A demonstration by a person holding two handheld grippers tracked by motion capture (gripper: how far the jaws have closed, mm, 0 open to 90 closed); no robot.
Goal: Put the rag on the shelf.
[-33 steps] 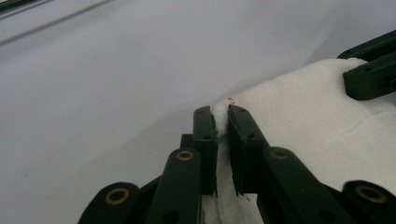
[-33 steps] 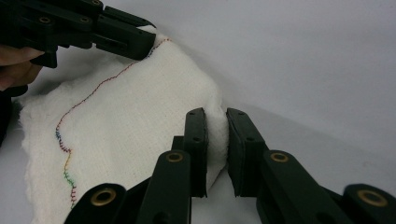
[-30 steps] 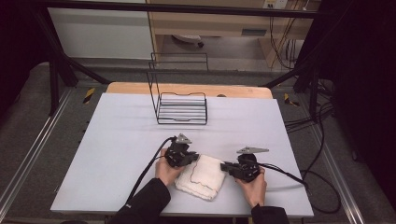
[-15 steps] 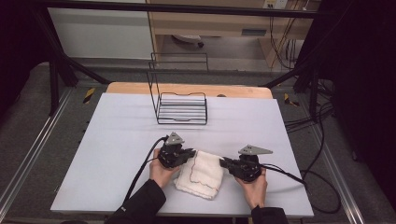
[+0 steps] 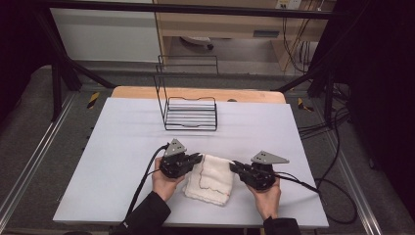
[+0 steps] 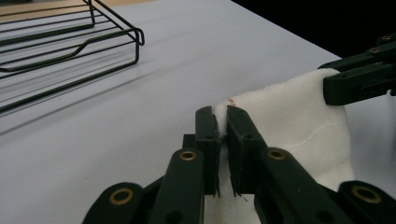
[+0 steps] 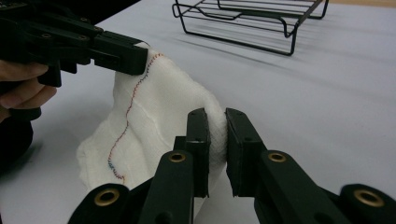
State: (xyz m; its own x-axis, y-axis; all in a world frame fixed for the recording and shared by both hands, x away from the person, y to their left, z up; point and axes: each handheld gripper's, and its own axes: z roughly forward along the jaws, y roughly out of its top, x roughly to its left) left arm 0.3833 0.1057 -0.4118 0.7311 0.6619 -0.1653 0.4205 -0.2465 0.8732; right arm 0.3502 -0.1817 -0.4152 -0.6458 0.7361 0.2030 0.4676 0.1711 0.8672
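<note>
Cloth (image 5: 211,177) between 2 tongs (rack (image 5: 190,113) apart)

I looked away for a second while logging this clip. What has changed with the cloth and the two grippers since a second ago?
The left gripper has slid a little toward the person and now pinches the white cloth at its far left corner; the right gripper is shut on the far right corner. The far edge is lifted off the table between them. The wire rack stayed put.

Wire rack (image 5: 190,113) stands mid-table far side; open tabletop (image 5: 107,147) all around it.
</note>
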